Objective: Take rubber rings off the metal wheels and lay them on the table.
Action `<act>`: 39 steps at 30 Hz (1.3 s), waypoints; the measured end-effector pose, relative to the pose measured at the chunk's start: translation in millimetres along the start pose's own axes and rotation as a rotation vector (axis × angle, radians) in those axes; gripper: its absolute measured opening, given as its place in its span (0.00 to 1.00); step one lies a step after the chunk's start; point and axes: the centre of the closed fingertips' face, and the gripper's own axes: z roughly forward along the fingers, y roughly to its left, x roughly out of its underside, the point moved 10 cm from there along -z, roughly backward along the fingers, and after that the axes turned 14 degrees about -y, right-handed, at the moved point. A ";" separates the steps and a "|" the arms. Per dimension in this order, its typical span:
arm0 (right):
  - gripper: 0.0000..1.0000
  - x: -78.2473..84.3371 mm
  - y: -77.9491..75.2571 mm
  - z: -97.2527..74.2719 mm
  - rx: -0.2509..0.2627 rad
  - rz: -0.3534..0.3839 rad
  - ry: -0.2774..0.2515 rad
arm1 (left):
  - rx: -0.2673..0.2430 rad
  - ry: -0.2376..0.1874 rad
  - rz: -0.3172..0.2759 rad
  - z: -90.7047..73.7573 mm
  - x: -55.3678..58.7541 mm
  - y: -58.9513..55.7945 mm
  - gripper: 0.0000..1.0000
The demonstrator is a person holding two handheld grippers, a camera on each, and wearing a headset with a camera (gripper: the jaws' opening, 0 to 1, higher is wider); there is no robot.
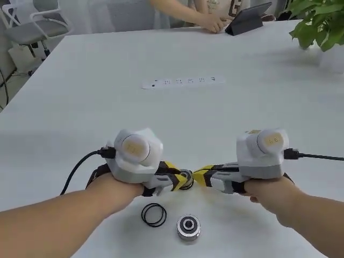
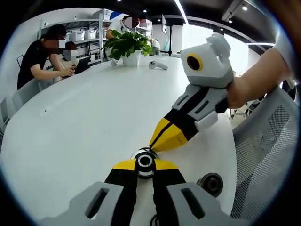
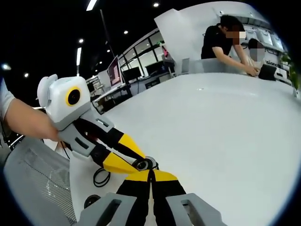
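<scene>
My left gripper (image 1: 180, 180) (image 2: 145, 165) is shut on a small metal wheel (image 1: 186, 179) (image 2: 145, 161) (image 3: 143, 164) and holds it just above the white table (image 1: 177, 118). From the right, my right gripper (image 1: 198, 176) (image 3: 150, 174) (image 2: 154, 145) has its jaws shut, and its yellow tips touch the wheel's rim. I cannot tell whether a ring is pinched between them. Two black rubber rings (image 1: 153, 215) (image 3: 99, 178) lie overlapped on the table below the left gripper. A second metal wheel (image 1: 188, 226) (image 2: 210, 182) lies flat beside them.
A white power strip (image 1: 183, 81) lies mid-table. At the far end a person's hands rest by a tablet (image 1: 248, 17). A potted plant (image 1: 320, 24) stands at the far right. A mesh chair (image 2: 268, 141) is close behind the table's near edge.
</scene>
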 end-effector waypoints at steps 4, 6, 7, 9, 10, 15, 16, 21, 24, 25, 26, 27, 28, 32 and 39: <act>0.00 -0.1 0.4 0.5 -0.004 -0.010 0.002 | -0.001 0.000 0.002 0.0 0.1 0.1 0.07; 0.00 -0.3 0.9 0.4 -0.005 -0.013 0.003 | -0.001 0.001 0.002 0.0 0.0 0.1 0.07; 0.00 -0.4 1.2 0.5 -0.006 -0.013 0.003 | -0.001 0.001 0.003 0.0 0.0 0.2 0.07; 0.00 -0.6 1.6 0.7 -0.008 -0.012 0.003 | -0.001 0.001 0.003 0.1 0.0 0.2 0.07; 0.00 -0.7 1.5 0.8 -0.009 -0.012 0.003 | -0.002 0.001 0.003 0.1 0.0 0.2 0.07; 0.00 -1.3 4.4 2.4 -0.018 -0.020 0.004 | -0.003 0.001 0.005 0.2 -0.2 0.1 0.07; 0.00 -1.5 4.8 2.4 -0.019 -0.023 0.005 | -0.004 0.001 0.005 0.2 -0.3 0.0 0.07; 0.00 -1.8 6.7 3.2 -0.029 -0.025 0.004 | -0.003 0.002 0.007 0.1 -0.5 0.2 0.07; 0.00 -1.9 7.9 3.6 -0.035 -0.027 0.005 | -0.003 0.003 0.008 0.0 -0.7 -0.1 0.07; 0.00 -2.1 8.7 4.0 -0.039 -0.031 0.005 | -0.002 0.003 0.008 0.1 -0.7 -0.1 0.07; 0.00 -2.1 9.4 4.6 -0.043 -0.033 0.006 | -0.002 0.003 0.008 0.2 -0.8 -0.1 0.07; 0.00 -2.8 9.5 4.7 -0.042 -0.040 0.003 | -0.001 0.003 0.009 0.3 -0.8 0.0 0.07; 0.00 -3.1 9.7 4.4 -0.046 -0.036 0.003 | -0.001 0.004 0.009 0.3 -0.8 0.1 0.07; 0.00 -3.7 9.5 4.1 -0.056 -0.017 -0.011 | 0.000 0.005 0.010 0.4 -1.0 0.2 0.07; 0.00 -2.2 9.1 2.0 -0.063 -0.012 -0.009 | 0.000 0.000 0.010 0.5 -1.0 -0.3 0.07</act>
